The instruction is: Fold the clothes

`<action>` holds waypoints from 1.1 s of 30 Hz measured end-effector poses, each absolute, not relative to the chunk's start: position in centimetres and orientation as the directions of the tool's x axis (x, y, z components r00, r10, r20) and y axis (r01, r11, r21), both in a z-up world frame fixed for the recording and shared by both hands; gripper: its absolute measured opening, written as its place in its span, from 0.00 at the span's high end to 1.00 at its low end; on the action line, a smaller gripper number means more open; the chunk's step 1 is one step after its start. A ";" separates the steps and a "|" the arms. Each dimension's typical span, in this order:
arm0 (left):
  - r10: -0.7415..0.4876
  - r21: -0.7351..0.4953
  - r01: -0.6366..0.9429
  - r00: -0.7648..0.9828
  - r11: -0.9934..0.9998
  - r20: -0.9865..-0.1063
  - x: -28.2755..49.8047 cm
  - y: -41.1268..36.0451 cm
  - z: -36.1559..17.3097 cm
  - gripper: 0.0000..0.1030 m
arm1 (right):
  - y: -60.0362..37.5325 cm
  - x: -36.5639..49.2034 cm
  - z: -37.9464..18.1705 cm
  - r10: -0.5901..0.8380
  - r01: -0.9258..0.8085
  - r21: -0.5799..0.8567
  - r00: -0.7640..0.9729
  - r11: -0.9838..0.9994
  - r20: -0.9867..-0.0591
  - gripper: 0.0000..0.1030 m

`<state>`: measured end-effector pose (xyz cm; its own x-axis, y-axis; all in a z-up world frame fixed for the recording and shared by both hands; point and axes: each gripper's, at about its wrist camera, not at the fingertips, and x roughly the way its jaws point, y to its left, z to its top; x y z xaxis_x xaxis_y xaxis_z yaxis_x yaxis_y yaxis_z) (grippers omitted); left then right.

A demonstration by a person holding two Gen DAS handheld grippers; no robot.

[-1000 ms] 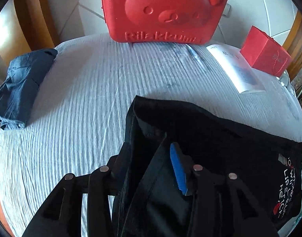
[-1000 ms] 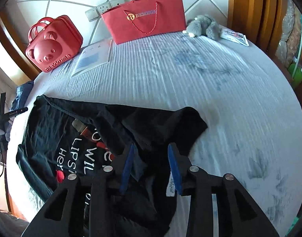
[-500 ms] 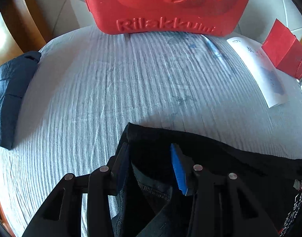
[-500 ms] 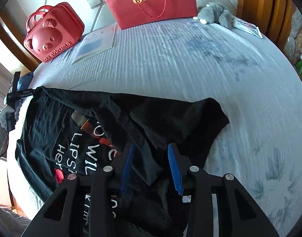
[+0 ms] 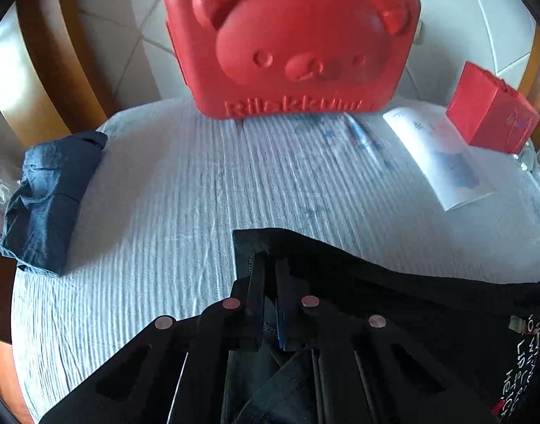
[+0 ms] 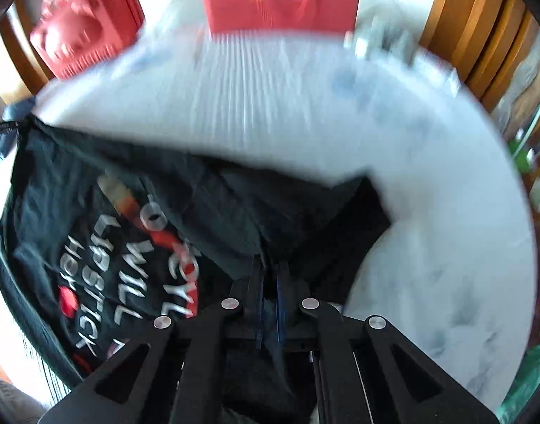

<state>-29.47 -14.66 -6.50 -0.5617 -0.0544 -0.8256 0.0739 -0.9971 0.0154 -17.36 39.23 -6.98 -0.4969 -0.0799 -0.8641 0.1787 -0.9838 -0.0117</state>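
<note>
now both sets of fingers (image 5: 269, 268) (image 6: 269, 268) pinch folds of the black t-shirt (image 6: 75, 219) between them.

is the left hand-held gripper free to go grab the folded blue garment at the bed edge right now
Probably not yet: the left hand-held gripper is shut on the black t-shirt. The bedsheet towards the blue garment is bare, so only that grip hinders it.

Your left gripper (image 5: 269, 275), lower centre of the frame: matte black body, 2 narrow fingers w/ blue pads on the inner faces, 4 round silver screw heads in a shallow arc, angular cut-out slots lower left & right. Your right gripper (image 6: 269, 275), lower centre of its frame: same build, black linkage arms, 4 silver screws, thin blue pad edges, slots in both lower corners.
</note>
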 end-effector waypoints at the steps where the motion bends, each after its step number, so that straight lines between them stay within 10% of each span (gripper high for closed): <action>1: -0.036 -0.007 0.070 -0.595 -0.998 -0.803 -28.4 -14.8 -5.4 0.95 | 39.1 -16.3 -5.8 -0.103 0.215 -0.018 -0.541 -0.977 -0.834 0.95; 7: -0.005 -0.022 0.045 -0.527 -0.999 -0.850 -22.1 -16.2 -8.0 0.73 | 39.2 -11.9 -9.0 -0.065 0.329 -0.058 -0.350 -0.942 -0.934 0.73; 16: 0.002 -0.068 0.119 -0.483 -0.991 -0.876 -20.3 -17.4 -9.0 0.73 | 37.4 -15.3 -6.7 -0.256 0.301 0.137 -0.402 -0.944 -0.879 0.73; 22: 0.021 -0.079 0.094 -0.501 -0.992 -0.865 -22.1 -16.7 -7.5 0.73 | 33.3 -19.0 -9.8 -0.288 0.347 0.163 -0.346 -0.924 -0.893 0.55; 25: 0.017 -0.070 0.088 -0.498 -0.994 -0.867 -23.1 -16.4 -7.5 0.73 | 32.6 -19.5 -10.9 -0.258 0.354 0.133 -0.333 -0.926 -0.907 0.94; 29: 0.013 -0.059 0.078 -0.489 -0.995 -0.872 -24.1 -16.4 -7.6 0.73 | 30.7 -16.3 -9.7 -0.339 0.489 0.158 -0.308 -0.858 -0.889 0.98; 31: 0.012 -0.052 0.071 -0.479 -0.996 -0.877 -24.8 -16.3 -7.6 0.73 | 30.3 -14.7 -10.4 -0.329 0.517 0.163 -0.246 -0.840 -0.912 0.91; 33: 0.009 -0.042 0.061 -0.470 -0.997 -0.883 -25.8 -15.7 -7.7 0.71 | 30.0 -13.3 -11.3 -0.302 0.532 0.163 -0.185 -0.831 -0.935 0.64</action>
<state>-25.76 -15.72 -7.67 -0.4699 0.0089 -0.8827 0.0609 -0.9972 -0.0424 -13.26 30.01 -11.34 -0.1848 -0.3016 -0.9354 0.5315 -0.8312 0.1630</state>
